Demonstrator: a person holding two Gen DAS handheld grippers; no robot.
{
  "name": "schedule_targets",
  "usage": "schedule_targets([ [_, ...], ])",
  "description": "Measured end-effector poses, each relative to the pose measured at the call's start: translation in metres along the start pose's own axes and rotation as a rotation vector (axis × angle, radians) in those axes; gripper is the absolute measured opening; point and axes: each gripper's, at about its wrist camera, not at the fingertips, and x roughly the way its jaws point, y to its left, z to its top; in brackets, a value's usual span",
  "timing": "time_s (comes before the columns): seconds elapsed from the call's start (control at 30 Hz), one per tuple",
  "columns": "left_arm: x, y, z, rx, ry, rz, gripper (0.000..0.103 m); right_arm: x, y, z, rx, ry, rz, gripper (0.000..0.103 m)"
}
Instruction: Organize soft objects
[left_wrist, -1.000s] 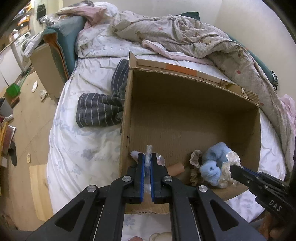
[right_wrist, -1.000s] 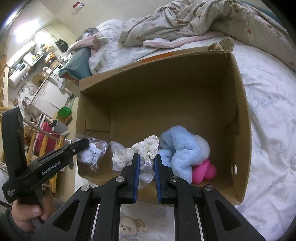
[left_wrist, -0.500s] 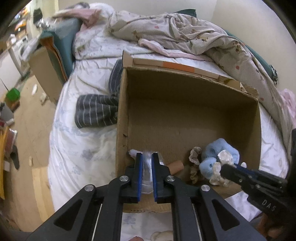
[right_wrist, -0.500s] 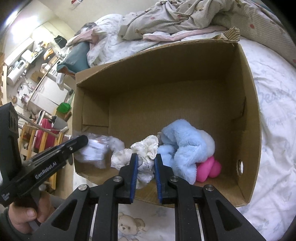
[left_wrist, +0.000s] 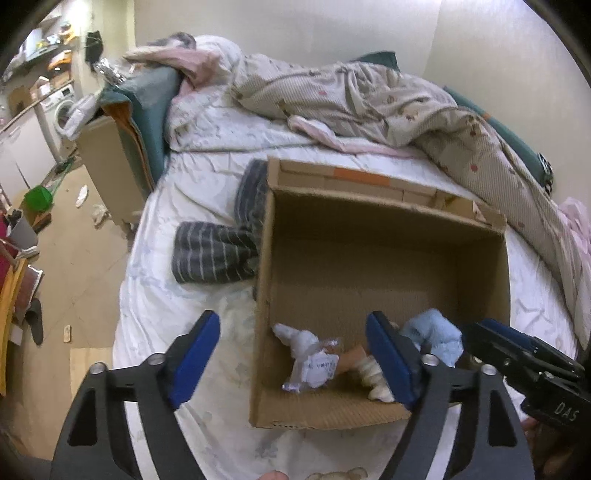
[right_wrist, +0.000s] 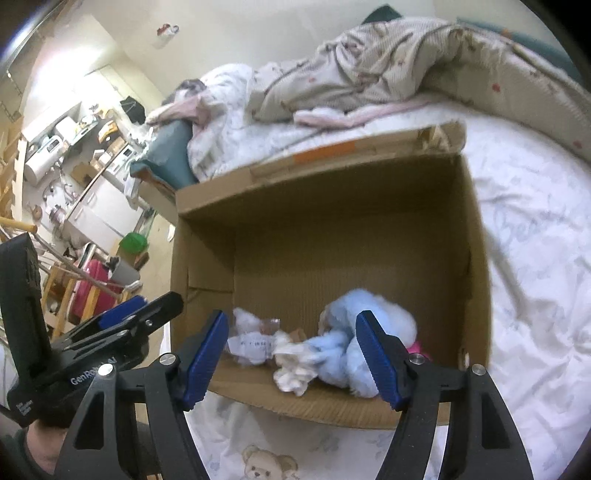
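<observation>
Bedroom scene: a bed (left_wrist: 192, 295) with a white floral sheet carries an open cardboard box (left_wrist: 369, 266) near its front edge, with a rumpled beige quilt (left_wrist: 369, 99) heaped behind the box and a dark striped garment (left_wrist: 210, 254) lying on the sheet, touching the box's left wall. Inside the box, along the near wall, lie the soft objects: a white item in clear plastic wrap (left_wrist: 310, 362) with a printed label toward the left, a cream lace cloth (right_wrist: 291, 373) in the middle, a light-blue plush toy (right_wrist: 362, 332) to its right, and a pink item (right_wrist: 415, 349) half hidden behind the plush. The left gripper (left_wrist: 291, 363) hangs above the near-left corner of the box; its jaws are opening, the blue pads stand wide apart, and the wrapped item lies below and between them, touching neither pad. The right gripper (right_wrist: 291, 356) hangs above the near wall; its jaws are likewise opening, with the lace cloth and part of the plush seen between the pads but resting on the box floor, free of them. Each camera shows the other gripper at the frame edge. Beyond the bed's left side, wooden flooring, a green bucket (left_wrist: 37, 197) and cluttered shelving appear.
</observation>
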Motion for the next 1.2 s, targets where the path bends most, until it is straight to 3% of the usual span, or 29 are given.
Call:
schedule_targets([
  [0.1,-0.01,0.005,0.003,-0.013,-0.034,0.014,0.089,-0.012,0.002,0.002,-0.003,-0.048,-0.014,0.087],
  [0.2,-0.018,0.008,0.005,-0.018,-0.029,-0.021,0.089,-0.026,0.004,0.002,-0.011,-0.105,-0.027,0.102],
  [0.4,-0.04,0.01,-0.001,0.001,-0.066,0.036,0.089,-0.045,0.003,-0.004,-0.008,-0.144,-0.051,0.103],
  [0.63,-0.08,0.018,-0.012,0.022,-0.173,0.096,0.089,-0.07,0.006,-0.02,-0.026,-0.195,-0.121,0.103],
  [1.03,-0.108,0.027,-0.055,-0.014,-0.127,0.049,0.089,-0.094,0.019,-0.059,-0.069,-0.218,-0.194,0.103],
  [1.2,-0.111,0.024,-0.066,-0.009,-0.135,0.066,0.09,-0.094,0.027,-0.069,-0.115,-0.231,-0.247,0.103],
])
